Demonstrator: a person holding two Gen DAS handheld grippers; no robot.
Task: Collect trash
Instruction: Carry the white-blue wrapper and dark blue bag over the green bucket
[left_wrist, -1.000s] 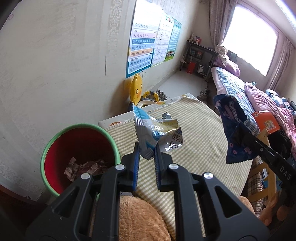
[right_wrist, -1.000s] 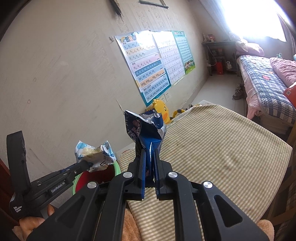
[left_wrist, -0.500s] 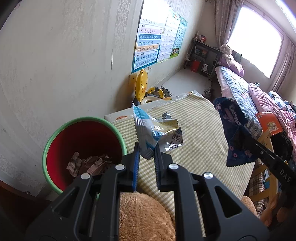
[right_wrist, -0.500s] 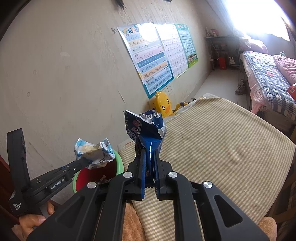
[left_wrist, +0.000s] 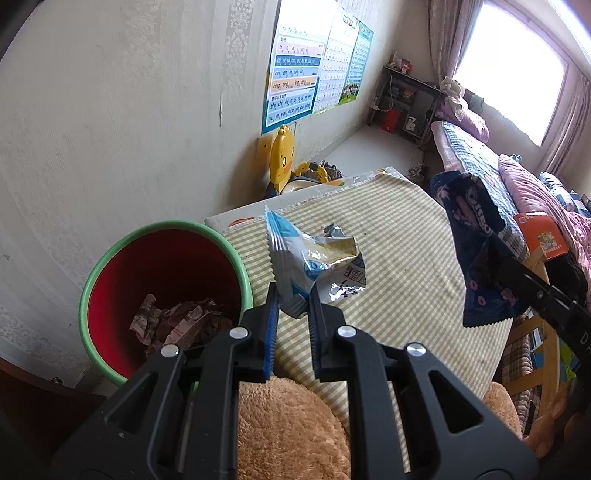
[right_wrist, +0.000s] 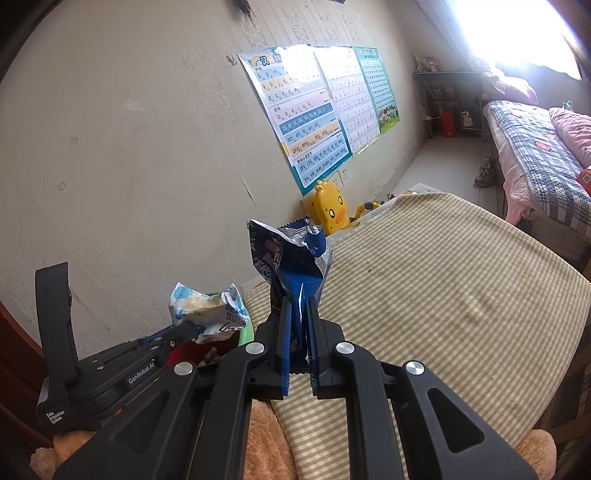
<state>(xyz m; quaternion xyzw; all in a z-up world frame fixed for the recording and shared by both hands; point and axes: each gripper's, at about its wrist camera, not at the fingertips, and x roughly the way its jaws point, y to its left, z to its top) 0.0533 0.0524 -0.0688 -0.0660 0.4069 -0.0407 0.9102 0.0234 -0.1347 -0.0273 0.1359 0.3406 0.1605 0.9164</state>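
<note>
The left gripper (left_wrist: 291, 295) is clenched on a crumpled pale-blue and silver wrapper (left_wrist: 314, 262), pinching its lower corner; the rest of the wrapper stands up and fans out to the right beyond the fingertips. Just left of and below these tongs sits the red bin (left_wrist: 162, 295) with a green rim. Its near right edge is hidden behind the gripper's black arms, and the crumpled scraps (left_wrist: 173, 321) in its bottom are too creased to identify, possibly paper or old wrappers.

The right gripper (right_wrist: 298, 310) grasps a dark-blue snack bag (right_wrist: 291, 258), which rises upright from between the blue pads with its torn silver mouth at the top. The bag's lower end is buried between the pads and cannot be seen. In the left wrist view the same bag (left_wrist: 476, 251) hangs far to the right, and the tongs holding it are cut off by the frame edge.

From the right wrist view, the pale wrapper (right_wrist: 207, 310) and the left gripper (right_wrist: 188, 328) lie low to the left, covering most of the bin so that only a sliver of red and green shows. A checked tablecloth (right_wrist: 443, 295) spreads ahead and right of both tongs. Orange fluffy fabric (left_wrist: 288, 432) sits under the gripper bodies, largely blocked by them.
</note>
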